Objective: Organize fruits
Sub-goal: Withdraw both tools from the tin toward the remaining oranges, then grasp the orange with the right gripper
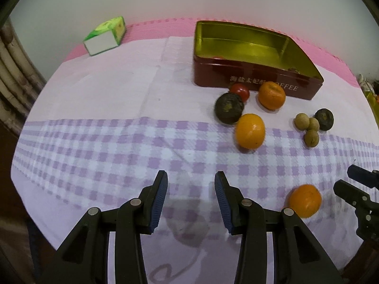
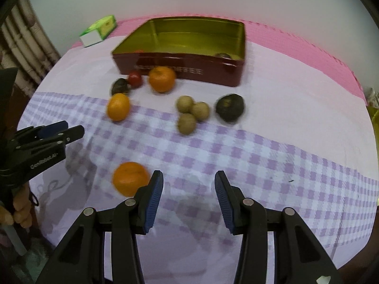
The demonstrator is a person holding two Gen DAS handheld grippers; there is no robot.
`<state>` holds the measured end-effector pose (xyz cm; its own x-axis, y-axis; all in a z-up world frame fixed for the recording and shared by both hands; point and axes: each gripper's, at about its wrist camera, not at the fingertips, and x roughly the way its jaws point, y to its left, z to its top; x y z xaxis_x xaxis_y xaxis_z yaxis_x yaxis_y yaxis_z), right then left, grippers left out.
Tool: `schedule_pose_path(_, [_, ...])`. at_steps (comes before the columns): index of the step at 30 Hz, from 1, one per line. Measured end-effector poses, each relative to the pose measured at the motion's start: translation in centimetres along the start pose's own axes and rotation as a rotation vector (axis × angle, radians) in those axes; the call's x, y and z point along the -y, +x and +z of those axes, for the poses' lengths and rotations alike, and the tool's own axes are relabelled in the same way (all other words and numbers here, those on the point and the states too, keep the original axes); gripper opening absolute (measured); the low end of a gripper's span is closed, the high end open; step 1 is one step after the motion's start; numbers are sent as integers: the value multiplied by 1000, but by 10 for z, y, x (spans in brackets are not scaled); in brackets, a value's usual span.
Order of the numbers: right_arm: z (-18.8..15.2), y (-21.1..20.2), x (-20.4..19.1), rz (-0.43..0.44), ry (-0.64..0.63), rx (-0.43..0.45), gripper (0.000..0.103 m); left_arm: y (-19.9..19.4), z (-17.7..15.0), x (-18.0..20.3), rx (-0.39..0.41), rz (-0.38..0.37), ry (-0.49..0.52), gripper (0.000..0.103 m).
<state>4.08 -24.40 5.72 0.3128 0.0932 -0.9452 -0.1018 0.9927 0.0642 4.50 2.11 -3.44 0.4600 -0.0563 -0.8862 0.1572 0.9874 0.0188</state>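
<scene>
A red tin box [image 1: 255, 80] with a gold inside stands at the back; it also shows in the right wrist view [image 2: 184, 68]. In front of it lie three oranges [image 1: 271, 95] [image 1: 250, 130] [image 1: 305, 200], a red tomato [image 1: 240, 91], two dark round fruits [image 1: 228, 108] [image 1: 324, 119] and three small tan fruits [image 1: 308, 127]. My left gripper [image 1: 190, 189] is open and empty, above the checked cloth, left of the near orange. My right gripper [image 2: 189, 187] is open and empty, with the near orange [image 2: 130, 178] just left of its left finger.
A green and white carton [image 1: 105, 35] lies at the back left. A small dark fruit [image 2: 223, 55] and something red lie inside the tin. The pink mat [image 2: 308, 54] shows beyond the cloth. The cloth's edge drops off at the left.
</scene>
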Motion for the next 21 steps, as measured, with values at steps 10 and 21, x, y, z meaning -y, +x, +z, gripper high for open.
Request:
schedule_pose_path(10, [1,7,-41,48,-82,-37,43,-17,-18,-30,10,30,-67,43])
schedule_pose_path(21, [1,27,-52,39,-112,-70,49,-13,-20,-30,-1,21,-73,43])
